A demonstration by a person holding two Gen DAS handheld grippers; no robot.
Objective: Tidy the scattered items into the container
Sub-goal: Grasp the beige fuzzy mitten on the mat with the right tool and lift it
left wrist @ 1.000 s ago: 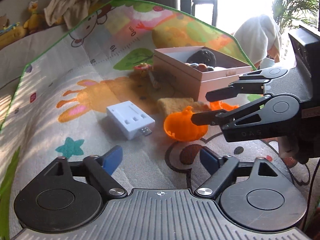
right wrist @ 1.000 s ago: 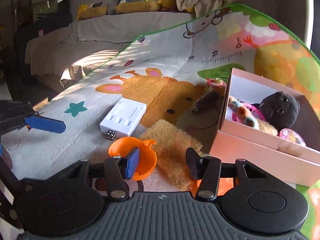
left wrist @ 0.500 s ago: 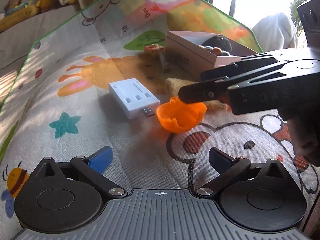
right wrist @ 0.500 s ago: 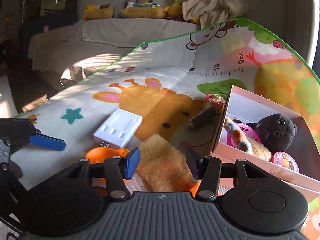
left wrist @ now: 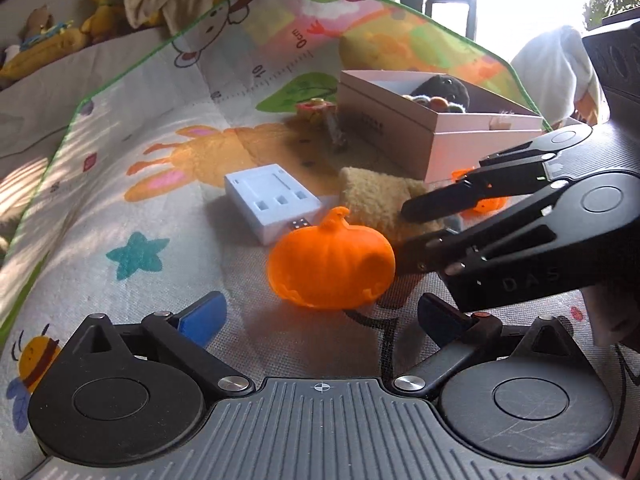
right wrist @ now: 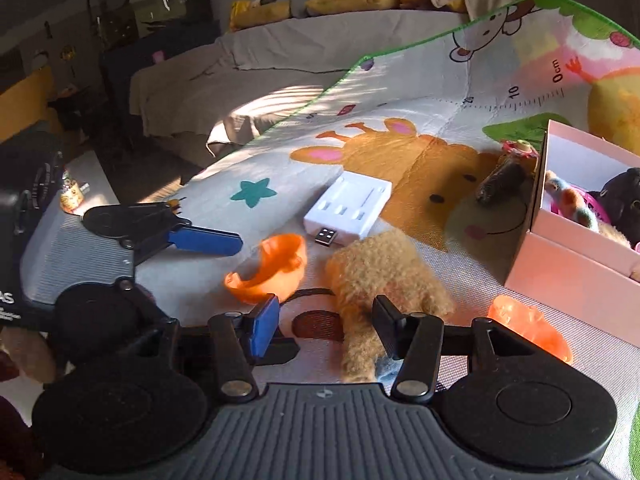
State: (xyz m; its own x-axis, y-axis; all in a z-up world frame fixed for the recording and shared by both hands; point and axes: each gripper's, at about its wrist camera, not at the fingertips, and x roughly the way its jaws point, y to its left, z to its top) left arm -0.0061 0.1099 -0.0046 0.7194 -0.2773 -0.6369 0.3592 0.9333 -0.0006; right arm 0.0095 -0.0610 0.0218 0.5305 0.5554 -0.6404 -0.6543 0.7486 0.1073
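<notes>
Our left gripper [left wrist: 320, 316] stands wide open and empty behind the orange pumpkin half [left wrist: 331, 265], which lies on the play mat [left wrist: 120, 200] well short of the pink box [left wrist: 440, 140]. Our right gripper [right wrist: 326, 322], jaws just parting a little, straddles the tan plush [right wrist: 384, 276] without pinching it. We risk the two grippers colliding, or the hollow pumpkin shell skidding away when squeezed

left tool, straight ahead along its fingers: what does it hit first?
Most likely the orange pumpkin half, lying on the mat directly in front of the left tool, between its wide-open fingers. Depth is a rough guess.
</notes>
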